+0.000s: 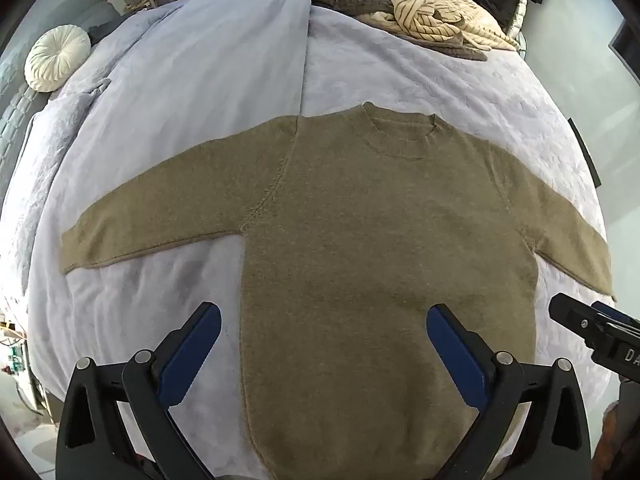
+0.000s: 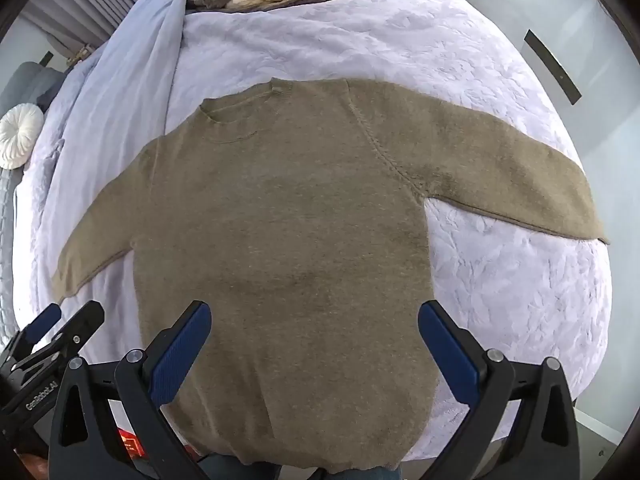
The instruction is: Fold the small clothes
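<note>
2 fisheye views look steeply down onto a bed (image 1: 440, 92) covered in a pale lilac quilted spread. An olive-brown knitted sweater (image 1: 360, 220) lies flat on it, front up, round neckline pointing away from the viewer and hem nearest, at the bed's near edge. Both sleeves stretch straight out to the sides, so the garment forms a wide T. No part of it is folded over.

The left gripper (image 1: 324, 344) hangs above the lower part of the sweater's body near its left side edge, its 2 blue-padded jaws spread fully wide with nothing between them. The right gripper (image 2: 314, 340) hangs above the lower body towards the right side, jaws just as wide and also holding nothing. Neither seems to be touching the knit, and each gripper's black frame shows at the edge of the other's view.

At the far end of the bed sits a heap of other clothes (image 1: 420, 12), cream with dark stripes and grey-brown knits, unfolded. A round white pleated cushion (image 1: 56, 58) rests at the far left.

Judged from this, the sweater is spread and smoothed ready, but folding itself has not begun: sleeves still need bringing in, then the body doubling over, and the heap appears to wait its turn
</note>
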Demonstrator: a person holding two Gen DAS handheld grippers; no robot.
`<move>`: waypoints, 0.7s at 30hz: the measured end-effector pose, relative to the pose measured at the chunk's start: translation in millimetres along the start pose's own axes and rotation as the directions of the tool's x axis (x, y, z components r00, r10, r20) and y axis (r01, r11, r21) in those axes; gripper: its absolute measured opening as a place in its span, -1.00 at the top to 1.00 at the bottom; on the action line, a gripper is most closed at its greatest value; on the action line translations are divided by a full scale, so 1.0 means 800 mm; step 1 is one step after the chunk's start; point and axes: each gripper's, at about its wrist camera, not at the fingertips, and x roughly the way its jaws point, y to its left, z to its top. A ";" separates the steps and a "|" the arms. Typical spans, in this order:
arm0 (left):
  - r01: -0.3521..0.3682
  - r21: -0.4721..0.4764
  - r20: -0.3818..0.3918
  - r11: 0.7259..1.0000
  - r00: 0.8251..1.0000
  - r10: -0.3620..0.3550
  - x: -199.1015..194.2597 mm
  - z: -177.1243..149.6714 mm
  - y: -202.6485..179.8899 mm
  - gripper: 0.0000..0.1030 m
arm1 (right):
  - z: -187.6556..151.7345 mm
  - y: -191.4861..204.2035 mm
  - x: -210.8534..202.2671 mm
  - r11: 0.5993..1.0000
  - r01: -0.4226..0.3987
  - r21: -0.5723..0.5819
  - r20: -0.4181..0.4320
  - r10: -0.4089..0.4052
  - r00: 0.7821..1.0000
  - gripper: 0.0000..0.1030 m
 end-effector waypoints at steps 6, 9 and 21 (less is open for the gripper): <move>-0.002 -0.003 0.007 1.000 1.000 0.002 -0.002 0.000 0.000 -1.00 | 0.011 0.003 -0.004 1.000 0.026 -0.002 -0.002 -0.026 1.000 -1.00; -0.001 -0.004 0.010 1.000 1.000 0.001 -0.003 0.001 -0.001 -1.00 | 0.013 0.004 -0.004 0.999 0.032 -0.008 -0.002 -0.032 0.999 -1.00; 0.002 0.003 0.011 1.000 1.000 -0.003 -0.005 0.005 -0.005 -1.00 | 0.016 0.006 -0.006 0.999 0.040 -0.012 0.001 -0.040 0.999 -1.00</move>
